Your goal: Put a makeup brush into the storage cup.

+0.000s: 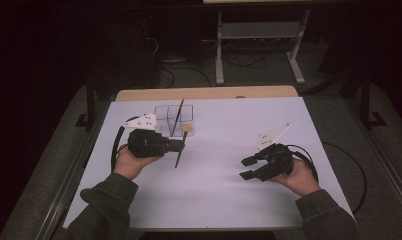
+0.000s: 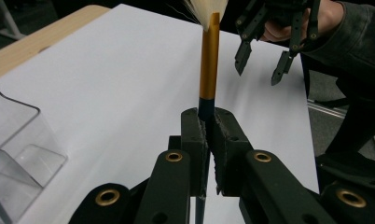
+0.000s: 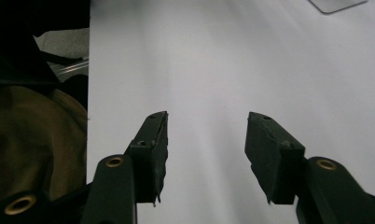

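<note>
Paintbrush [image 2: 209,60] first: a slim one with a dark handle, a gold-orange metal ferrule and a pale, whitish tuft of bristles at the tip. It is clamped in the left gripper [image 2: 208,122], whose two black jaws are pressed tight together on the dark part of the handle just below the ferrule. In the left gripper view the brush stands up out of the jaws, ferrule and bristles well clear of them, while a short length of handle runs down between the pads. From the high view the brush [image 1: 180,150] shows as a thin dark stick, slanting across the tip of the left gripper [image 1: 181,145], above the white table sheet [image 1: 214,190] and just in front of a clear plastic box-shaped holder [image 1: 174,120]. A second thin stick leans inside that holder, and a small tan round thing lies at its right front corner; I cannot tell what it is.

Over on the right side of the sheet, well apart from the brush, the right gripper [image 1: 248,168] is held low in the person's hand. Its jaws stand apart, with only bare white sheet between them [image 3: 204,140].
</note>
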Motion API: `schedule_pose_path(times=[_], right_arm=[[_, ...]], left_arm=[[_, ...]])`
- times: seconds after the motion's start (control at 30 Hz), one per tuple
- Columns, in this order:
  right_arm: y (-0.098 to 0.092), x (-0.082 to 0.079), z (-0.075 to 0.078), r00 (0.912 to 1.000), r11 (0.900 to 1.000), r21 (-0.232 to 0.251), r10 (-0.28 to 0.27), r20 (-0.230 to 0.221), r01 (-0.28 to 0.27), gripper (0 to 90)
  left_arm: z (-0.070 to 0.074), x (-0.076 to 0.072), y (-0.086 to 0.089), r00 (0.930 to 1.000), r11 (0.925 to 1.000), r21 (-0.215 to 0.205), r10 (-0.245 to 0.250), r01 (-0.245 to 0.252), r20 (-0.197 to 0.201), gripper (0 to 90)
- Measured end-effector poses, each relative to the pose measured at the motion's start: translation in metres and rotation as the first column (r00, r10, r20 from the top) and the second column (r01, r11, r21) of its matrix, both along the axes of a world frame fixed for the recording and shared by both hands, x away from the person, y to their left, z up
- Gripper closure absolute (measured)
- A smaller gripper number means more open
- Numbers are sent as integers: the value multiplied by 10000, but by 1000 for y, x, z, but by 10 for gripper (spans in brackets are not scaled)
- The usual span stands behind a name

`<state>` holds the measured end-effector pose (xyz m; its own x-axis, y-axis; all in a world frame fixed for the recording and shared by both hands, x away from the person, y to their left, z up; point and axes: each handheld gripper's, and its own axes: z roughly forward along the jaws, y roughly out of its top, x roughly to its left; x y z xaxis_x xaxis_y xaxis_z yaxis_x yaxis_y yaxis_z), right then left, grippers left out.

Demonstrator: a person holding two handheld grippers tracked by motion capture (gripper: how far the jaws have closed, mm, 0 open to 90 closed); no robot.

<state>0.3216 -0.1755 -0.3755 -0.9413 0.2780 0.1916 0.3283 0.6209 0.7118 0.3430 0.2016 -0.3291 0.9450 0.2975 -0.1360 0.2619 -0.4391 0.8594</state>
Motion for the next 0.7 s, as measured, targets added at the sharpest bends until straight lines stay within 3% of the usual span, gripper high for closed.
schedule_pose_path(times=[0.7], right_arm=[[-27, -2, -14, 9955, 9953, 252, -932, -146, 936, 390]], left_arm=[[10, 24, -3, 9998, 9989, 473, 20, -11, -197, 836]])
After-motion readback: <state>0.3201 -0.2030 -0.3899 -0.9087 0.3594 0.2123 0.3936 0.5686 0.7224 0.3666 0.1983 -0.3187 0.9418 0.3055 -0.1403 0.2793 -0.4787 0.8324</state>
